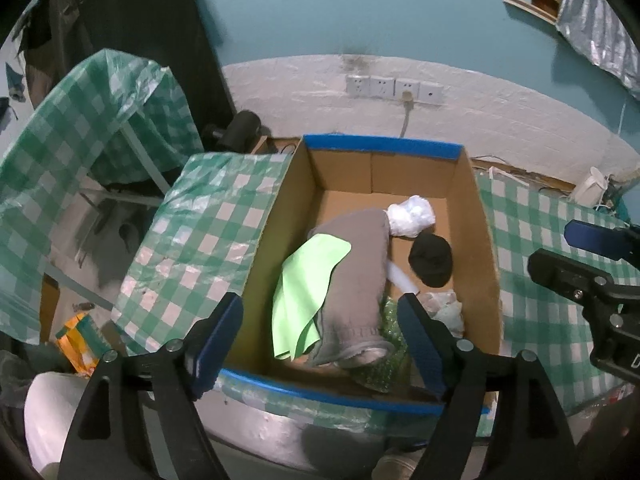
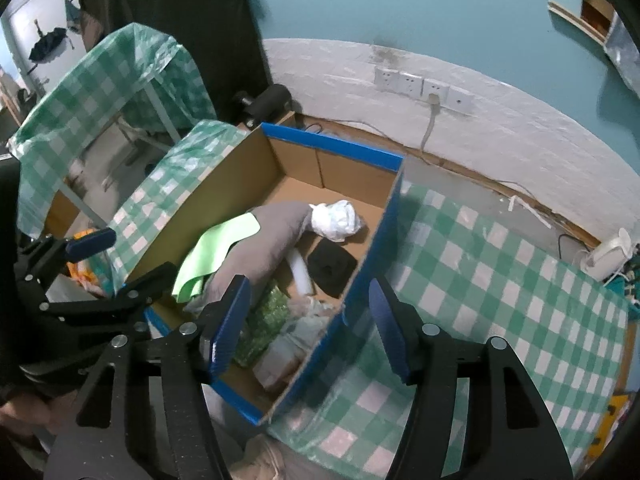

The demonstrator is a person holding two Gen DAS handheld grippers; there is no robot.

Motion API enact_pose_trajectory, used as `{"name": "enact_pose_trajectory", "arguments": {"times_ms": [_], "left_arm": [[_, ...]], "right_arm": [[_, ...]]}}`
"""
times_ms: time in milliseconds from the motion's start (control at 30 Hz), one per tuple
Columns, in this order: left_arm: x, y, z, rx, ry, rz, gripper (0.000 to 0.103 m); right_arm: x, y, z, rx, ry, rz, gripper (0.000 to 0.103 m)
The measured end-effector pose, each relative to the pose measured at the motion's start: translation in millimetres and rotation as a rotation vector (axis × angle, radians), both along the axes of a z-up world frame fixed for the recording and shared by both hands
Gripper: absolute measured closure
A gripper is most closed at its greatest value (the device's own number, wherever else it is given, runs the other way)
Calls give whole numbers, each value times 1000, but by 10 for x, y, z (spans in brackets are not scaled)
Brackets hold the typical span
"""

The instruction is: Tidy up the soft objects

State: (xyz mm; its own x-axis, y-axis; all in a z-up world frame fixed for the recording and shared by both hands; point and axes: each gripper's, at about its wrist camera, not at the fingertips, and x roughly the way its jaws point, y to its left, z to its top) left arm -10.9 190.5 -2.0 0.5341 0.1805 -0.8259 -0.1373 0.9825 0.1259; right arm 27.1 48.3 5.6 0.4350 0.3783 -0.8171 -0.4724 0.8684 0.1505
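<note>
Teal wall above a white-painted brick band forms the backdrop, with a row of wall sockets (image 1: 394, 89) and one plugged cable dropping behind the cardboard box (image 1: 486, 240). Green-checked plastic sheeting covers the worktop (image 2: 480, 264) on which the box stands; a second sheeted frame stands to the left, apart from it. Inside the blue-rimmed box lies a grey cloth (image 1: 360, 280), its long axis running from the near wall toward the far right corner, with a lime-green cloth (image 1: 304, 296) draped over its left side. At its far end sits a crumpled white bag (image 1: 412, 216); just beside that lies a black foam piece (image 1: 431, 258), and a white tube (image 2: 301, 272) lies between the two. Green bubble wrap (image 2: 264, 320) and pale wrappings fill the near right corner. Left hand-held gripper (image 1: 320, 340) hovers over the near rim, fingers spread, holding nothing. Right hand-held gripper (image 2: 308, 328) straddles the box's right wall, likewise spread and empty.
</note>
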Motion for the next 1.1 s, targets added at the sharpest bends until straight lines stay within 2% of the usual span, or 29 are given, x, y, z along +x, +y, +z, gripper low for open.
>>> {"name": "enact_pose_trajectory", "arguments": {"times_ms": [100,333,467,700,1100], "left_arm": [[-87,-33,52,-7,-15,-17,16],[-325,-140,122,-29,-40,-59,10],[-443,-248,178,-32,-64,-91,1],[-481,-498,194,42,-92,-146,1],[-523,-725,297,18,-101,-151,1]], "right_arm": [[-95,-110,49,-11,-19,-10,41],[-296,-362,198,-4,-62,-54,38],[-418,-503,275,6,-80,-68,38],[-503,-675,245,-2,-97,-87,38],[-554,-1000,216,35,-83,-143,38]]}}
